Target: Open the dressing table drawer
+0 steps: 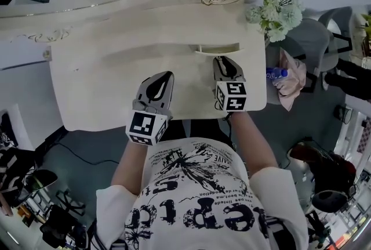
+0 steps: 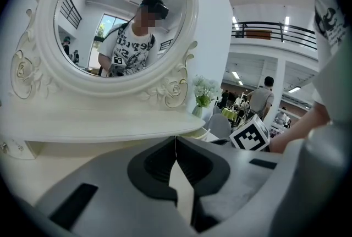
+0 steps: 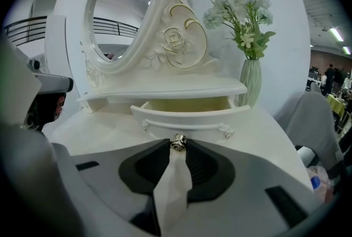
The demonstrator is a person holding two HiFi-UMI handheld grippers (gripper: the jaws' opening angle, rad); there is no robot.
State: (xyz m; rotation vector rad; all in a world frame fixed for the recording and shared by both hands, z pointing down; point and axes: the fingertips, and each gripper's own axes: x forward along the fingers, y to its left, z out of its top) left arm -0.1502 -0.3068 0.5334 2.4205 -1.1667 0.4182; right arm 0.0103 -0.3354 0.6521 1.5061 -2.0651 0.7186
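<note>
Drawer (image 3: 187, 116) stands ajar, its knob (image 3: 177, 143) pinched by right hand-held gripper (image 1: 223, 60); left hand-held gripper (image 1: 167, 75), at its 8 o'clock, closed empty

Only lettering: black print, large and small, across the white T-shirt (image 1: 197, 208), creased and seen from steeply above; no word legible with certainty.

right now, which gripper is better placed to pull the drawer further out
Right. The right gripper is closed on the drawer knob, and the drawer is already partly out. The left gripper is shut and empty over the dressing table top, away from the knob.
</note>
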